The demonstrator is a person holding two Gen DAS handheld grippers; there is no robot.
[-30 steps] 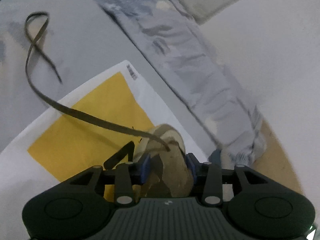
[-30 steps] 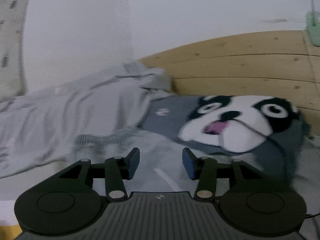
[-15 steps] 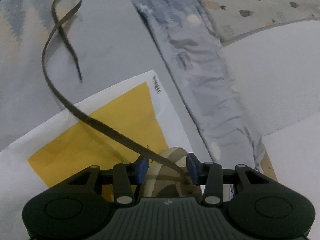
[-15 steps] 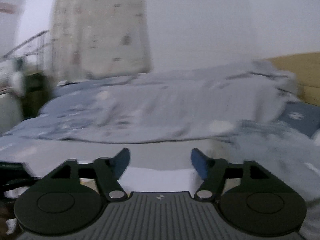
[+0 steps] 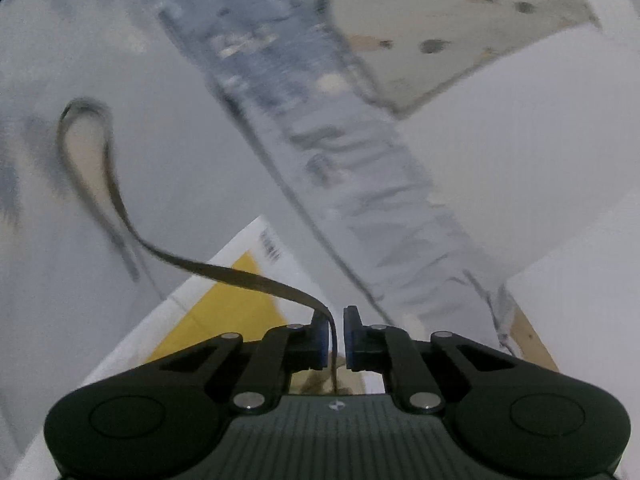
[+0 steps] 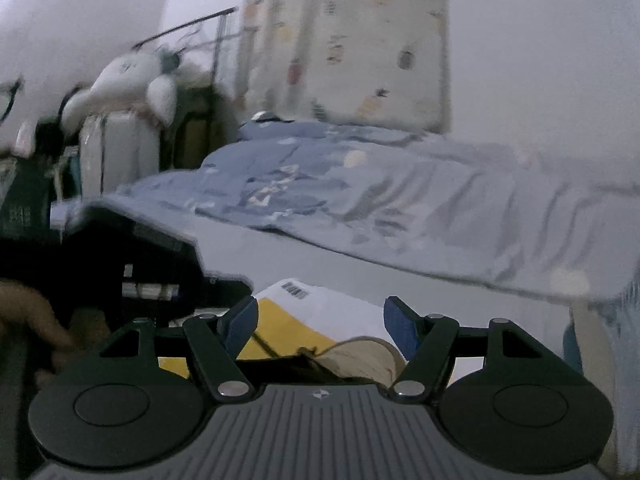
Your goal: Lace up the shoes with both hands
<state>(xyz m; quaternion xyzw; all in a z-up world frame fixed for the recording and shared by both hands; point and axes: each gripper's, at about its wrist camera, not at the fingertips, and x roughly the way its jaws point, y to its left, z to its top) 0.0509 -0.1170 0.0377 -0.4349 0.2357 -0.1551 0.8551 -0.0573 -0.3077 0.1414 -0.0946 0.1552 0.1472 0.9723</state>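
Note:
A flat dark-brown lace [image 5: 224,274] runs from a loop on the bed sheet up into my left gripper [image 5: 334,320], which is shut on it. From there the lace drops down behind the pads. In the left wrist view the shoe is almost fully hidden under the gripper. The right wrist view shows the beige shoe [image 6: 368,354] with its dark opening, low between the fingers. My right gripper [image 6: 320,320] stands open just above it with nothing between the pads. The dark body of the left gripper [image 6: 140,248] and a hand [image 6: 28,312] show at the left.
The shoe rests on a white and yellow mailer [image 6: 320,304] on the grey bed sheet [image 5: 180,160]. A rumpled blue quilt [image 6: 360,208] lies behind it. A patterned curtain [image 6: 344,40], a white suitcase [image 6: 120,148] and a plush toy [image 6: 132,76] stand beyond the bed.
My left gripper closed on the lace and rose, so the shoe slipped out of its view. My right gripper swung left from the headboard to the shoe, and its jaws widened.

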